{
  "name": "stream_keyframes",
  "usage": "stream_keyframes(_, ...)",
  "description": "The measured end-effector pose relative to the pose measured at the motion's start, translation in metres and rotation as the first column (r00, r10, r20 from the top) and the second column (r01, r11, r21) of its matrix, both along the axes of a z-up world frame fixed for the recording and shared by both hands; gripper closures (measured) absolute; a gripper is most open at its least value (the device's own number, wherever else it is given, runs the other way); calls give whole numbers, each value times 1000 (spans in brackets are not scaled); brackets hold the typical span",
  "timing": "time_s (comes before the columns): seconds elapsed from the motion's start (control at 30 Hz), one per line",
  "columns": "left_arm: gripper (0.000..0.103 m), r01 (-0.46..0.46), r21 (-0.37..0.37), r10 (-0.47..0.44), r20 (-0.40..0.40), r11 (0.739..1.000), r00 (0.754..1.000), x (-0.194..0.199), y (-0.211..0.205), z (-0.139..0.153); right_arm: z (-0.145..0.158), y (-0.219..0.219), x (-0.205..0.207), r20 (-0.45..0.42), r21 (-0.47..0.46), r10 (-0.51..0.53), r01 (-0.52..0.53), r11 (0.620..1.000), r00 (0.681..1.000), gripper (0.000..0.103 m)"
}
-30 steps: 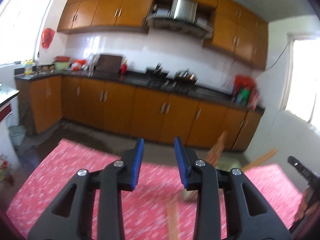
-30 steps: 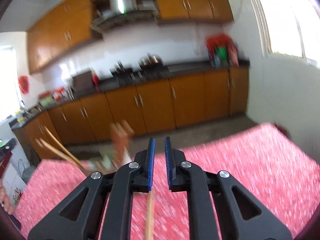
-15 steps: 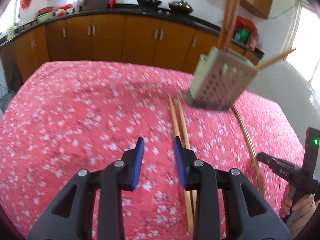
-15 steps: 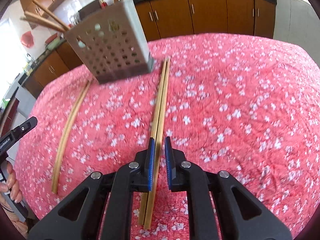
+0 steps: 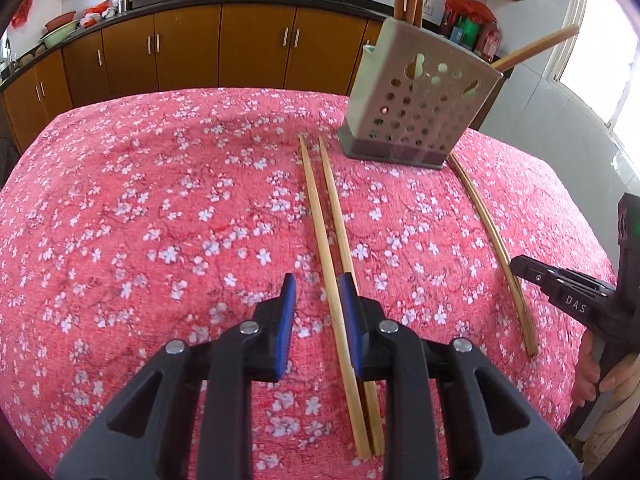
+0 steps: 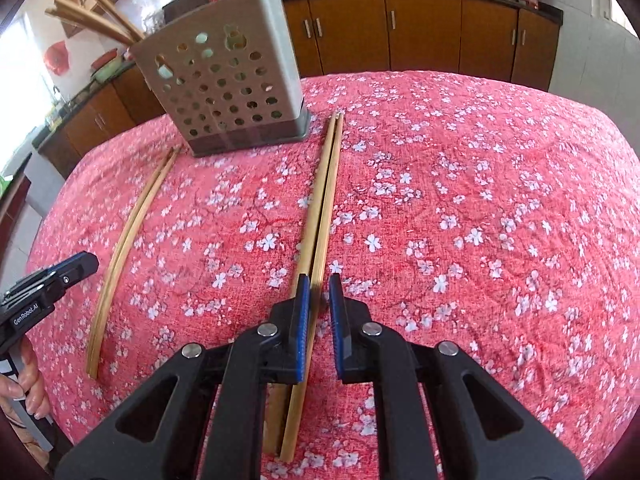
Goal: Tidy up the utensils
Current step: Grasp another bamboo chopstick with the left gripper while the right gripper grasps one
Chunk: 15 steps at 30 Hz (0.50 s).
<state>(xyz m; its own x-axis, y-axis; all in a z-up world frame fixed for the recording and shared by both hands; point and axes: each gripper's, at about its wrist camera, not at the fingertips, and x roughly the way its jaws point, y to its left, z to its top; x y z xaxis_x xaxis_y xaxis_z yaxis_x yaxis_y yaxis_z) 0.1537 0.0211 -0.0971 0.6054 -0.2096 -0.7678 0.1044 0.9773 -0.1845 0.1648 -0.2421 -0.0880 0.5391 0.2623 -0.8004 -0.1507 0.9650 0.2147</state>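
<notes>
A grey perforated utensil holder [image 5: 420,108] [image 6: 224,92] stands at the far side of the table with wooden utensils [image 5: 536,46] sticking out of it. One pair of wooden chopsticks [image 5: 324,232] lies to its left. My left gripper [image 5: 316,280] hovers low over that pair's near part, its jaws closing; one stick shows in the gap and the pads are not pressing it. A second pair [image 6: 320,208] lies right of the holder. My right gripper [image 6: 319,280] is shut just above it, with one stick showing through the narrow slit.
A red flowered cloth [image 5: 160,220] covers the table. The right gripper [image 5: 516,266] shows at the left view's edge, and a hand [image 6: 28,380] holds the left gripper [image 6: 86,262]. Brown kitchen cabinets [image 5: 256,48] stand behind the table.
Both grippers have tipped down from facing the kitchen and sunk towards the table, each over a chopstick pair. The left jaws have narrowed a little; the right jaws stayed shut.
</notes>
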Motion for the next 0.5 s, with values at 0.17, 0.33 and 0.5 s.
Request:
stream_keyframes(0.17, 81, 13, 0, -13, -9, 1000, 1000, -1, -1, -2, -4, 9, 4, 54, -191, -54, 63, 979, 997, 95)
stream_keyframes(0.33, 85, 41, 1, -41, -21, 999, 999, -3, -4, -6, -9, -17, 14, 46, -132, -153, 158, 979, 987, 95)
stream_keyframes(0.5, 89, 55, 47, -53, -42, 997, 998, -4, -12, -12, -12, -21, 14, 57, -141, -145, 152, 978, 988, 95)
